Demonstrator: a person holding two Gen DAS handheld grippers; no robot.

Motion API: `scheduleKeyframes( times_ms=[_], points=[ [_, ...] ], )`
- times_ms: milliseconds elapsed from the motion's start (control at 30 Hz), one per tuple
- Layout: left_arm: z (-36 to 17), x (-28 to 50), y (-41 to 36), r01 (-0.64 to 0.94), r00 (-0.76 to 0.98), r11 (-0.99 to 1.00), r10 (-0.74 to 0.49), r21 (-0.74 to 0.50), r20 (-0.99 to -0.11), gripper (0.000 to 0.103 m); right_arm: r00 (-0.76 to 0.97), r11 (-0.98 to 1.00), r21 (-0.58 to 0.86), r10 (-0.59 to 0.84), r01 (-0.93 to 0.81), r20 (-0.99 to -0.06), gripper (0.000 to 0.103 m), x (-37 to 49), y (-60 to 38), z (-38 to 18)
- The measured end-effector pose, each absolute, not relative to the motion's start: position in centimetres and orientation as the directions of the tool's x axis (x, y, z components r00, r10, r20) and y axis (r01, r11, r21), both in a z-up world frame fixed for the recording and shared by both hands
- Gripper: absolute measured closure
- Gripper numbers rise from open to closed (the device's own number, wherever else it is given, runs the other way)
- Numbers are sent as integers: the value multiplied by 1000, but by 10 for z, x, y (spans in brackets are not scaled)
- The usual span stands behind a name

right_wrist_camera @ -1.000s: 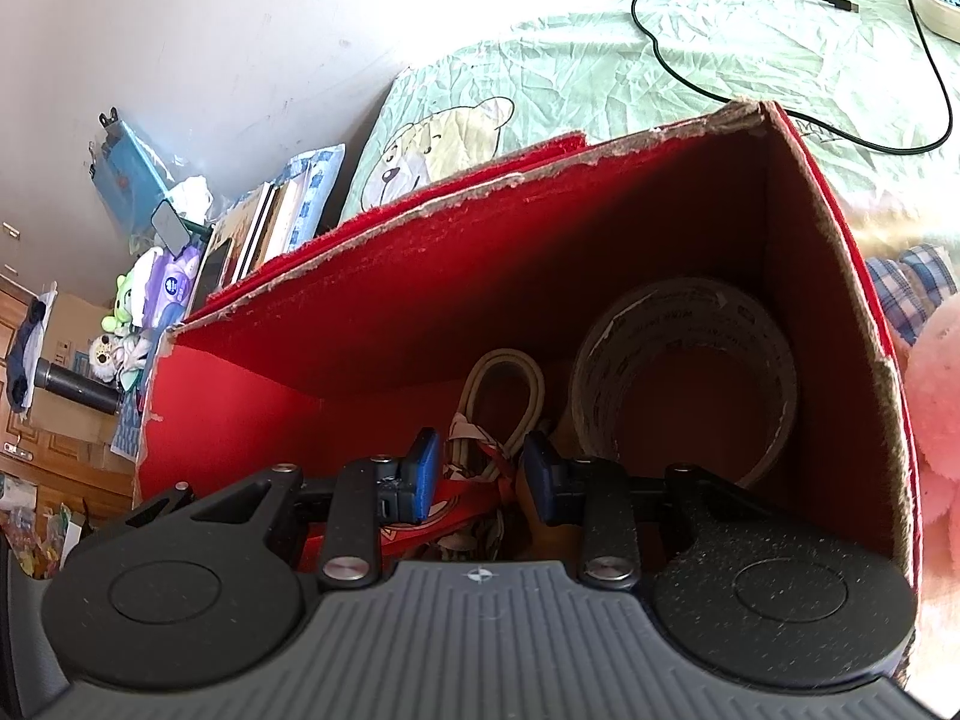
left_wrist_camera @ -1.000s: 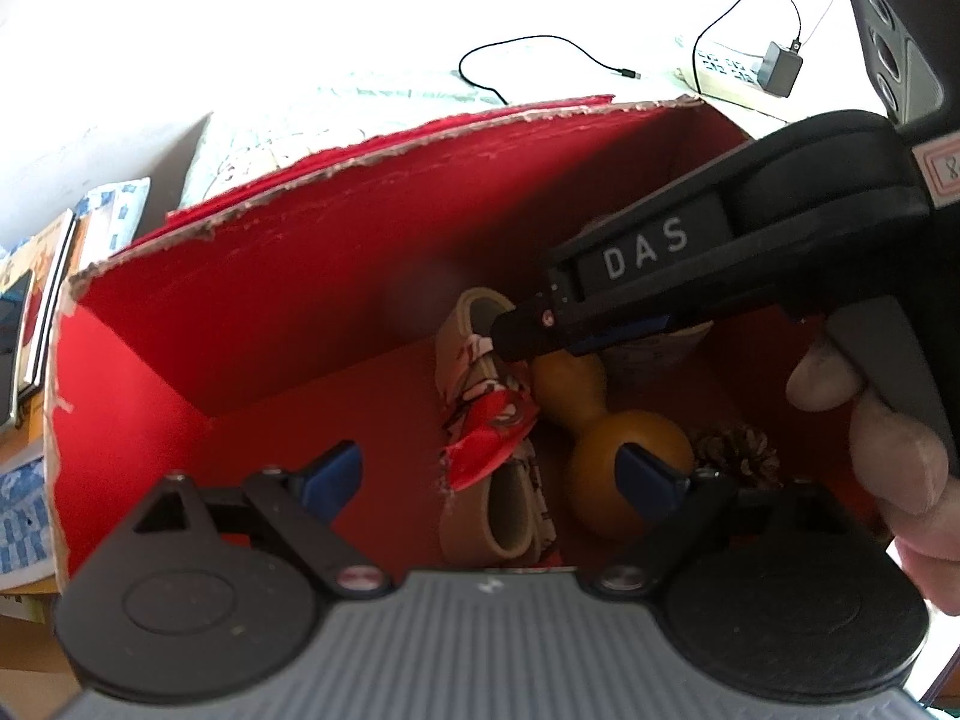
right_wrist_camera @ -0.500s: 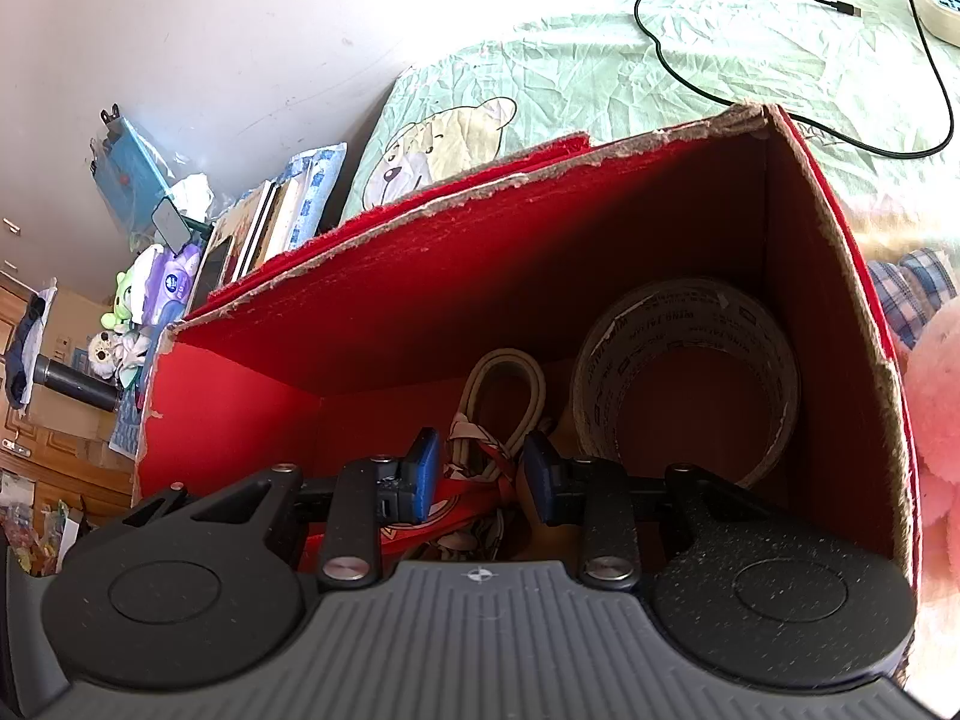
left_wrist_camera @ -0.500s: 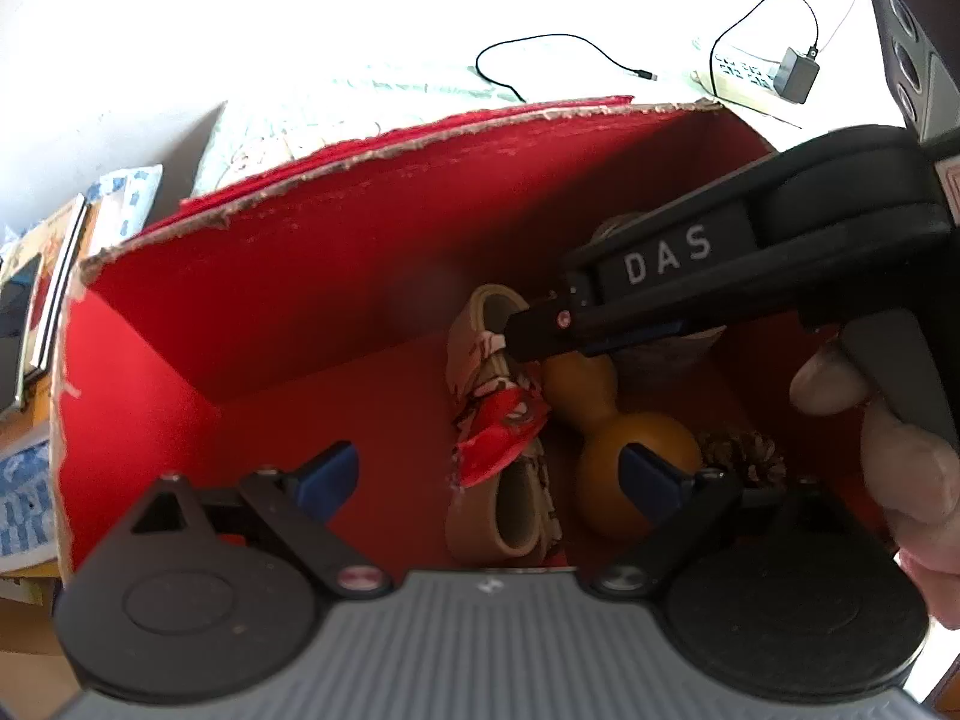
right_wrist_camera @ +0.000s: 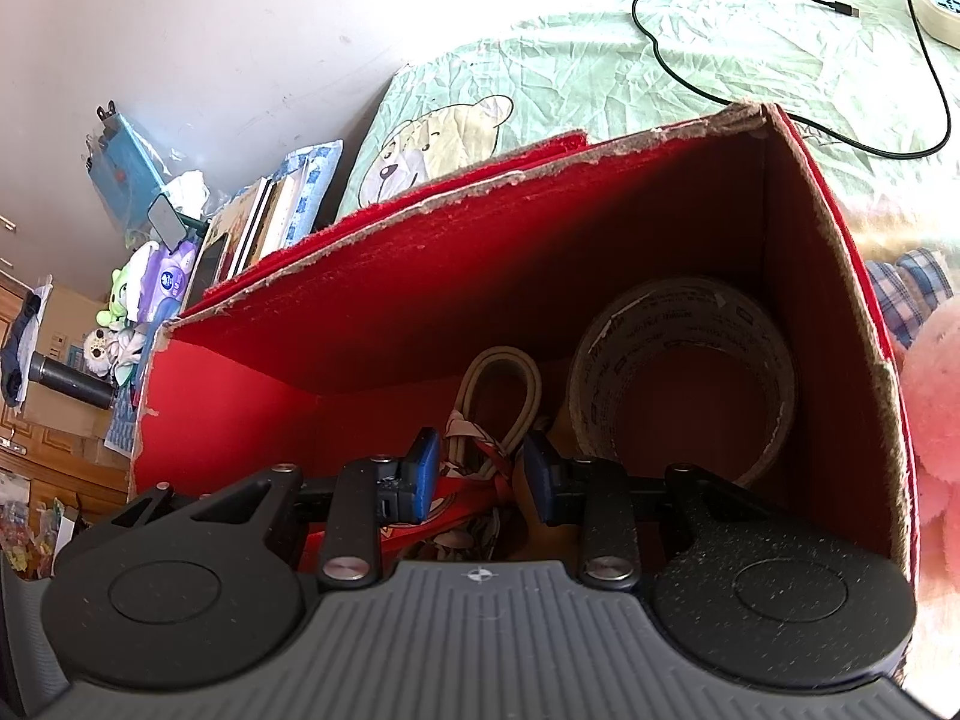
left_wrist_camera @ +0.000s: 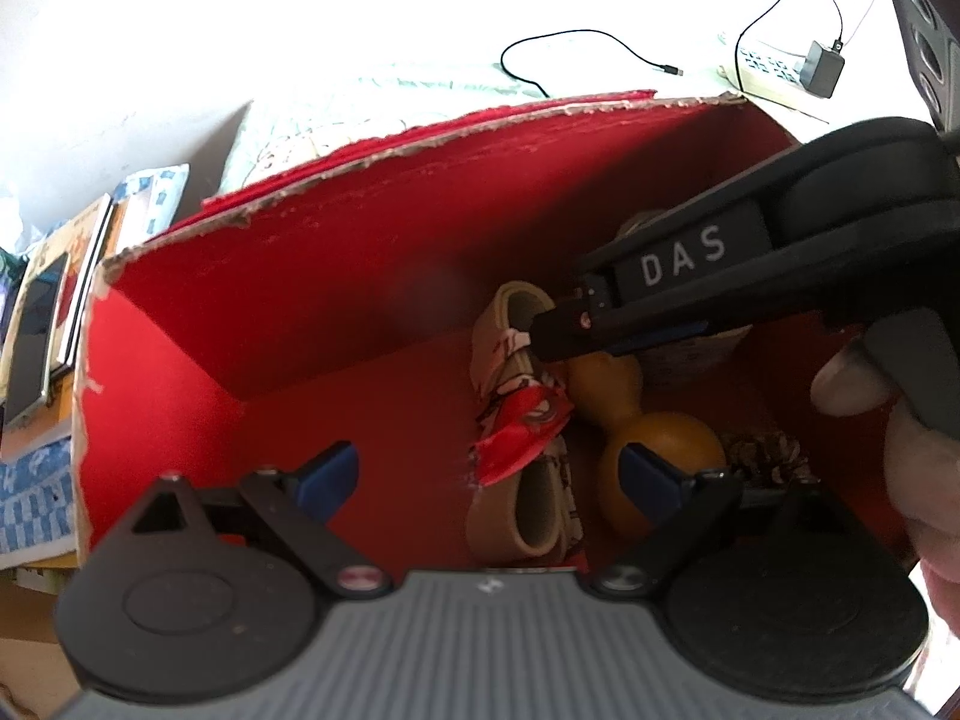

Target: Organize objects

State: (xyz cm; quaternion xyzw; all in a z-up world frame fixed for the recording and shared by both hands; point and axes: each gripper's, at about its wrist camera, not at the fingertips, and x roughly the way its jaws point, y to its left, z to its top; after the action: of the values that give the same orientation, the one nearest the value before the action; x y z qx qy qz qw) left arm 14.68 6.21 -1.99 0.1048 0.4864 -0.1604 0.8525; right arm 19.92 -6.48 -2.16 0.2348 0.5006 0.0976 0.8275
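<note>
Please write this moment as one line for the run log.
left hand-held gripper: open, above box | right hand-held gripper: inside red box, around strap bundle | box also holds: gourd, tape roll, pinecone

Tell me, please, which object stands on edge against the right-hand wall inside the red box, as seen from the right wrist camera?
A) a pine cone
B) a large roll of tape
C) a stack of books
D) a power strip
B: the large roll of tape stands on edge in the right corner of the red box, next to the looped beige strap.
</note>
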Motion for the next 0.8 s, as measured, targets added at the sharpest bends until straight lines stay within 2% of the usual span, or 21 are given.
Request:
scheduleKeyframes(
  times_ms=[800],
  points=[
    [-19, 144, 61, 357, 545, 932, -153, 63, -825, 9, 503, 871, 485, 386, 76, -773, 68, 199, -64, -21]
  ],
)
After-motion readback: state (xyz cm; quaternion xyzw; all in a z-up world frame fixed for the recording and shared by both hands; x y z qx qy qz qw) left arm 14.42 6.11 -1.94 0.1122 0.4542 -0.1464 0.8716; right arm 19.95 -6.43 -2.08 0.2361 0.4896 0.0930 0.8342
